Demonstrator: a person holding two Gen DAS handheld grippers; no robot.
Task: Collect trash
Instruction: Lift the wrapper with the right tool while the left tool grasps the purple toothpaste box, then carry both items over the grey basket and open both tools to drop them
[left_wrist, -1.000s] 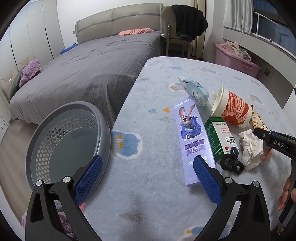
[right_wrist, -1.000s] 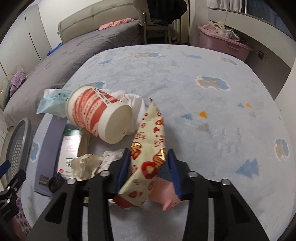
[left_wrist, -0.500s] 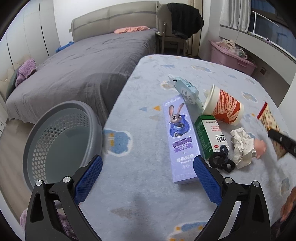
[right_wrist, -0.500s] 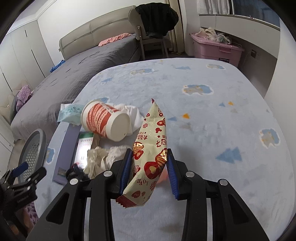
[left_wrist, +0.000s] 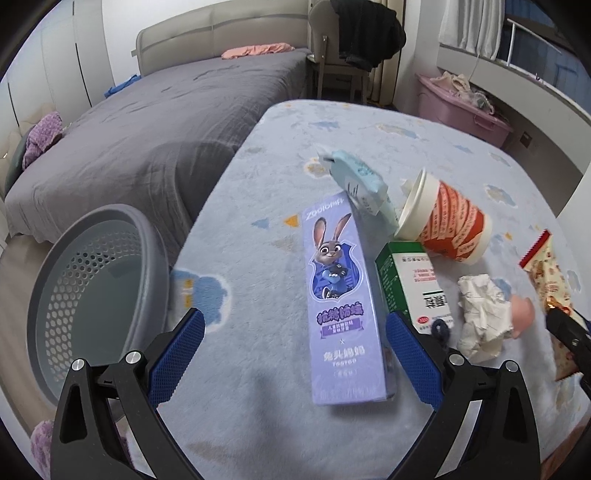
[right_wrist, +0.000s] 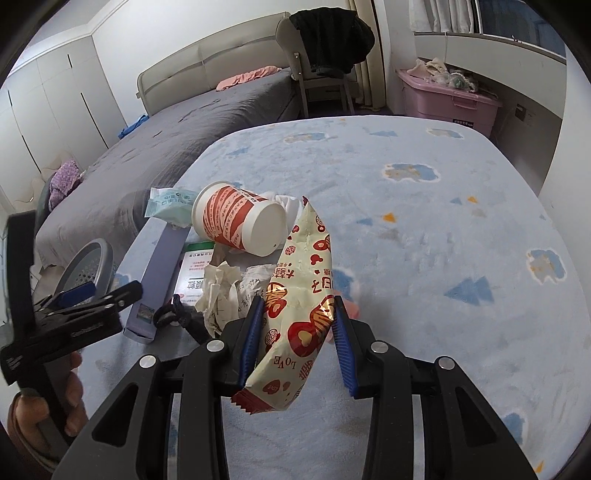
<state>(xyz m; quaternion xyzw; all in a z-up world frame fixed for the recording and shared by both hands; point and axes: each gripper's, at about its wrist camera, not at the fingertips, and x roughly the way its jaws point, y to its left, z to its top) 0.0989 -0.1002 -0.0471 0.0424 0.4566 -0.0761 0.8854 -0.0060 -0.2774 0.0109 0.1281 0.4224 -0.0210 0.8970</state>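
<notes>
Two hand-held grippers in view. Right hand-held gripper (right_wrist: 297, 321) is clamped on a snack wrapper (right_wrist: 301, 295): cream foil with red hearts and "LOVE" print, serrated red end hanging below the jaws, top end pointing up and away. Wrapper is held above the blue blanket (right_wrist: 424, 236), clear of the pile.

Left hand-held gripper (left_wrist: 295, 350) is spread wide and holds nothing, hovering low over the near end of the purple rabbit box (left_wrist: 338, 295). Grey perforated basket (left_wrist: 96, 291) sits just left of it, beside the blanket edge.

Remaining pile on the blanket: red-striped cup (left_wrist: 445, 225) on its side, green-white carton (left_wrist: 410, 280) touching it, crumpled tissue (left_wrist: 480, 317), teal wipes pack (left_wrist: 356, 177), black hair tie (right_wrist: 170, 314). Person's left hand (right_wrist: 48, 406) grips the left handle.
</notes>
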